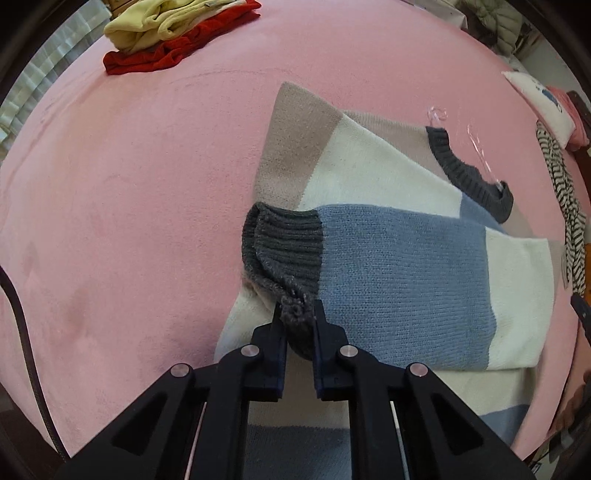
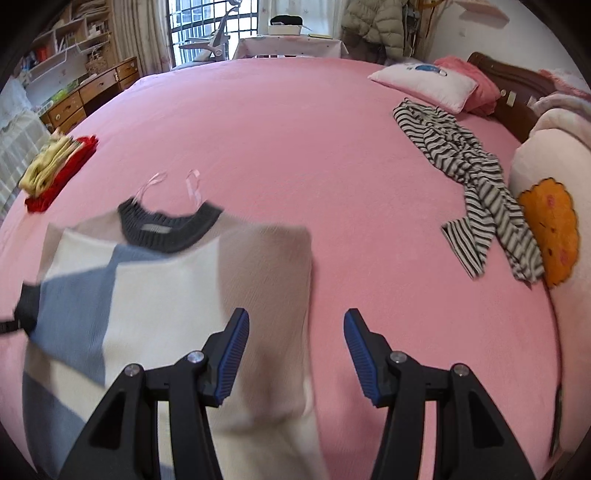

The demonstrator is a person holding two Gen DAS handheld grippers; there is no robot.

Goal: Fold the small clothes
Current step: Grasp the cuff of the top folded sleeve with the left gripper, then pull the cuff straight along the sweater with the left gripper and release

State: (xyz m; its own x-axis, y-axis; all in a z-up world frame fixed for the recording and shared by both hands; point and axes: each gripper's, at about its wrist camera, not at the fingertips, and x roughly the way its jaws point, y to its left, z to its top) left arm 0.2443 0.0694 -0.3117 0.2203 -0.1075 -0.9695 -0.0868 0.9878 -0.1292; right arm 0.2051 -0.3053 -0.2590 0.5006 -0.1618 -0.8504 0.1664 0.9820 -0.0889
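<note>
- Colour-block knit sweater (image 1: 406, 258) in blue, cream and beige with dark grey ribbing lies spread on the pink bed (image 1: 129, 184), one sleeve drawn across its body.
- Left gripper (image 1: 297, 317) has its jaws pressed together on the grey ribbed cuff (image 1: 284, 243), pinching a bunch of it.
- Right gripper (image 2: 295, 325) hangs over the sweater's beige edge, jaws spread, holding nothing.
- To do this well, I judge the cuff should be laid flat across the chest, without dragging the body askew.
- The right wrist view alone shows the striped garment (image 2: 476, 192) and pillow (image 2: 424, 85) fully; the left shows the pinch itself.
- The folded yellow and red clothes (image 1: 177, 33) sit well apart.
</note>
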